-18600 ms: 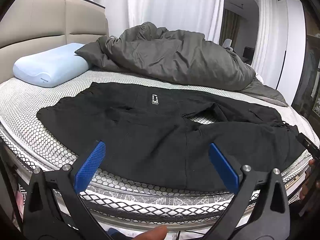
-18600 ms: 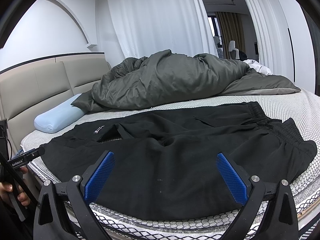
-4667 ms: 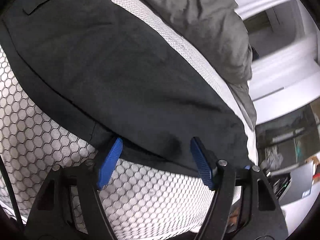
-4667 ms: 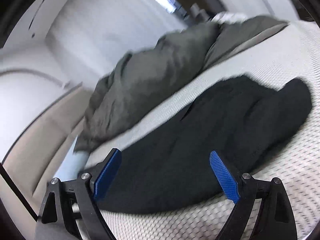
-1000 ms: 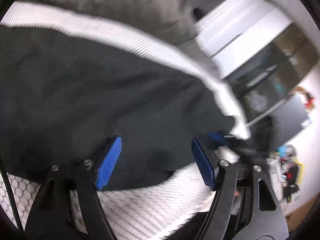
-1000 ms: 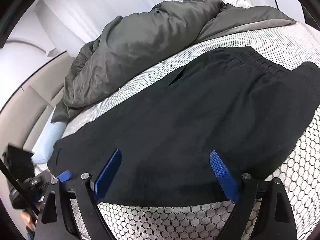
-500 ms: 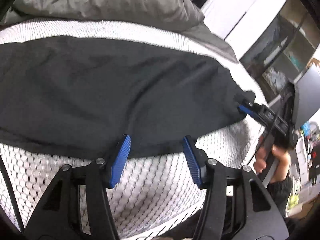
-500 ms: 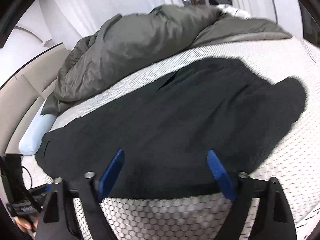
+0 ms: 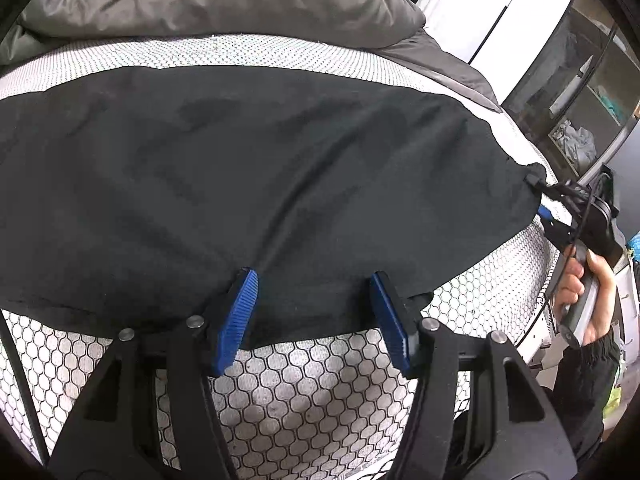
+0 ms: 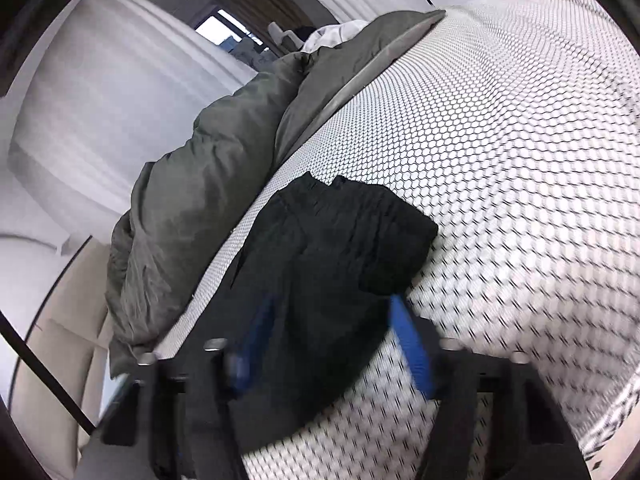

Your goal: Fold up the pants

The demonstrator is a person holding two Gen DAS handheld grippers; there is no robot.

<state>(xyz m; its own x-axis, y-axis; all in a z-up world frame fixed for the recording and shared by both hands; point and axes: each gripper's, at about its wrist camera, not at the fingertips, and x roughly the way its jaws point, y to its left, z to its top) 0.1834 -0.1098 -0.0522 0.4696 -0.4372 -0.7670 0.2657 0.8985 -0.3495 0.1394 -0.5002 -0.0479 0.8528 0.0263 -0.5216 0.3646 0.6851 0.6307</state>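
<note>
The black pants (image 9: 260,176) lie folded lengthwise across the white honeycomb mattress (image 9: 304,400). My left gripper (image 9: 314,312) is open, its blue pads straddling the pants' near edge. In the left wrist view my right gripper (image 9: 540,196) sits at the pants' right-hand corner and pinches the black cloth there. The right wrist view is blurred and tilted; the pants (image 10: 340,248) run between the blue pads of the right gripper (image 10: 332,344), which stand partly apart.
A rumpled grey duvet (image 9: 224,0) lies behind the pants and shows in the right wrist view (image 10: 208,184) too. A beige headboard (image 10: 52,344) is at left. White curtains and dark shelving (image 9: 580,120) stand past the bed's right edge.
My left gripper has narrowed a little and moved closer to the pants' near edge. My right gripper has swung down to the pants' right-hand end and its view has tilted sharply.
</note>
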